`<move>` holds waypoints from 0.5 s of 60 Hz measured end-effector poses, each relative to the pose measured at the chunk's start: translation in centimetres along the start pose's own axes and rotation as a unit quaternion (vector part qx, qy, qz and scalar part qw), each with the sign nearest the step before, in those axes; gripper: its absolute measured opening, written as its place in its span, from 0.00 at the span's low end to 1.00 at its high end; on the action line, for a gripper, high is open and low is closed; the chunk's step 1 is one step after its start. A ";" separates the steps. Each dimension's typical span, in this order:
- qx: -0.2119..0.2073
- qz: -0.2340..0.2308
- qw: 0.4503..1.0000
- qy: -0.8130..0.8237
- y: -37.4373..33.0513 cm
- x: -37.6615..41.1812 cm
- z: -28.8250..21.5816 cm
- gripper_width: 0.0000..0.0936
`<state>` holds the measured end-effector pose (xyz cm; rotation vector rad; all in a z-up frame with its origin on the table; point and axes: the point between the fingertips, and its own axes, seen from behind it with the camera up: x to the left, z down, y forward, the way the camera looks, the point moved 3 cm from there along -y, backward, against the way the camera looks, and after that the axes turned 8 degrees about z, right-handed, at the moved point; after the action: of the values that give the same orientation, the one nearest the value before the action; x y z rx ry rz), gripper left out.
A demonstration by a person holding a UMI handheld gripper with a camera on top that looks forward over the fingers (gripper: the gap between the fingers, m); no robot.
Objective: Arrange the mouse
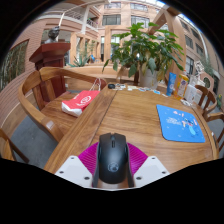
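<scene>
A black computer mouse (112, 157) sits between my gripper's (112, 166) two fingers, over the near edge of the wooden table (130, 115). The magenta pads (88, 155) press on both of its sides, so the gripper is shut on the mouse. A blue mouse mat (181, 123) with white print lies on the table ahead and to the right of the fingers, apart from the mouse.
A red and white packet (80, 101) lies at the table's far left edge. Wooden chairs (40, 95) stand to the left and beyond the table. A potted plant (145, 50) stands behind the table, with buildings beyond.
</scene>
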<state>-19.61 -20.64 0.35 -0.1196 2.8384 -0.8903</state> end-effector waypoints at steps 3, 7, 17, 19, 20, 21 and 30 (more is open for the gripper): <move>0.004 0.001 1.000 0.004 -0.1 0.1 0.0 0.40; 0.005 0.001 1.000 0.002 -0.1 0.0 -0.3 0.40; -0.050 -0.035 0.998 0.015 -2.8 0.4 -5.7 0.40; -0.070 -0.047 0.996 0.025 -4.0 0.3 -7.9 0.40; -0.082 -0.053 0.995 0.028 -4.6 0.1 -9.1 0.40; -0.095 -0.058 0.993 0.031 -5.2 -0.1 -10.4 0.40; -0.212 -0.070 0.973 0.060 -10.7 -4.6 -21.7 0.40</move>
<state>-18.66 -16.65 24.68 -0.3295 3.1230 -0.3053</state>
